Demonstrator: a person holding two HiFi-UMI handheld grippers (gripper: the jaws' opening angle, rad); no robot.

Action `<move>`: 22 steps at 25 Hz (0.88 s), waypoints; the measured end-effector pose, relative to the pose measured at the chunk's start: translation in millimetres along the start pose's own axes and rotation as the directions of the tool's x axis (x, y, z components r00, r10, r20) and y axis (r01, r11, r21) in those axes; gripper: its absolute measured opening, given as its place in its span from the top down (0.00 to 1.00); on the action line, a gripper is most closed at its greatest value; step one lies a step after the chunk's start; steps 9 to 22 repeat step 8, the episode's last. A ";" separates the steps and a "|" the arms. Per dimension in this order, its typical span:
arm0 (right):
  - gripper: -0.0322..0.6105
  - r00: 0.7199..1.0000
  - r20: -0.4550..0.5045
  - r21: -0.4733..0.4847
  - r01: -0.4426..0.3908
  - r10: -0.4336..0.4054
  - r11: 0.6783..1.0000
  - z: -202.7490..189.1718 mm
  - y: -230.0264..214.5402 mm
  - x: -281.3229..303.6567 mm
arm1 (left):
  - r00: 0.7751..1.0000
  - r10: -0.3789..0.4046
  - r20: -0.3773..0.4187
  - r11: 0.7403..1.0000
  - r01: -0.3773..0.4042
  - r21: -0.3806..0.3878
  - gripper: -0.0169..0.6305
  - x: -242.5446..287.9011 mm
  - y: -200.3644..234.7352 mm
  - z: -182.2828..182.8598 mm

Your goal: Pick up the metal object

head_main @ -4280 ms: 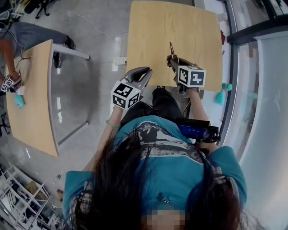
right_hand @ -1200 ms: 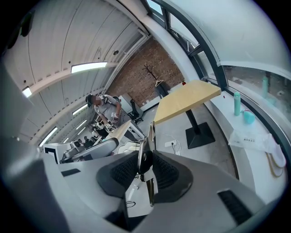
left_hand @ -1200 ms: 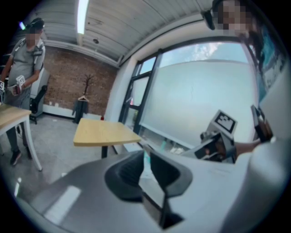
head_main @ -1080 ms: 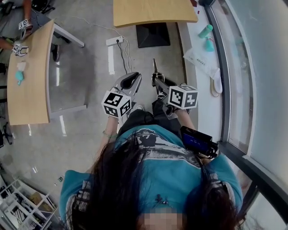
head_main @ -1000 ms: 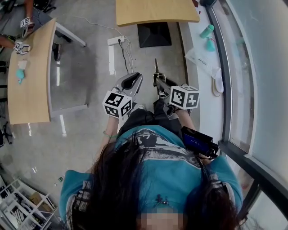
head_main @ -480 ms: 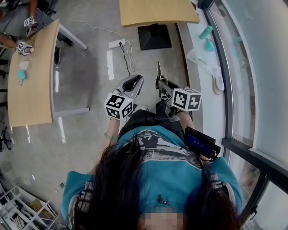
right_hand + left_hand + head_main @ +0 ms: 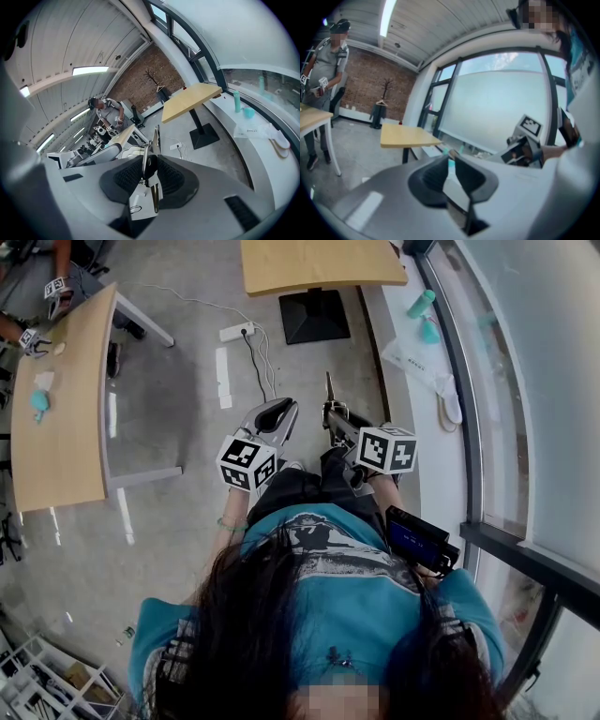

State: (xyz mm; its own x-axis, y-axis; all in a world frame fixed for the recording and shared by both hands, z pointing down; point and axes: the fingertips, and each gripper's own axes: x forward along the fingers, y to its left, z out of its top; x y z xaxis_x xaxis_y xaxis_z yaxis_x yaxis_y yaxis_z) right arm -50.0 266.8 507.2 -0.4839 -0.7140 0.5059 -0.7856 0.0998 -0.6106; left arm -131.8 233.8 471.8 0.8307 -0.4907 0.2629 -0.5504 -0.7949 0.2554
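A pale wooden table [image 7: 56, 427] curves along the left edge of the head view, where another person's hand [image 7: 28, 338] rests at its far end and a small teal item [image 7: 38, 401] lies on the top. Further right, a white power strip [image 7: 236, 331] and its cable lie on the grey floor [image 7: 169, 381]. At centre, the seated person in a teal shirt holds both tools out over their knees. The left gripper [image 7: 272, 412] has its dark jaws drawn together at the tips, with nothing between them. Just beside it, the right gripper [image 7: 336, 420] is clamped on the metal object [image 7: 154, 136]. The thin tool stands on edge between the two ribbed pads, and its narrow point sticks out past the jaw tips, held in the air well clear of every table. Beyond the grippers stands a second wooden table [image 7: 319, 263] on a black square base [image 7: 314, 315]. On the right, a white ledge [image 7: 441, 474] runs under the big window and carries a teal bottle [image 7: 420, 304], a teal cup [image 7: 429, 331] and a white bag [image 7: 417, 357]
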 end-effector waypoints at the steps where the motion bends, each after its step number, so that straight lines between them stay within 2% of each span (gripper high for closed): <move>1: 0.79 1.000 -0.001 0.001 0.002 -0.002 1.000 0.0 -1.4 -0.9 | 1.000 -0.001 0.000 1.000 0.001 -0.001 0.91 1.6 -0.7 -0.3; 22: 0.79 1.000 -0.007 -0.002 0.014 -0.014 1.000 2.3 -9.8 -3.7 | 1.000 0.001 0.004 1.000 -0.001 -0.017 0.91 8.9 -1.6 -0.7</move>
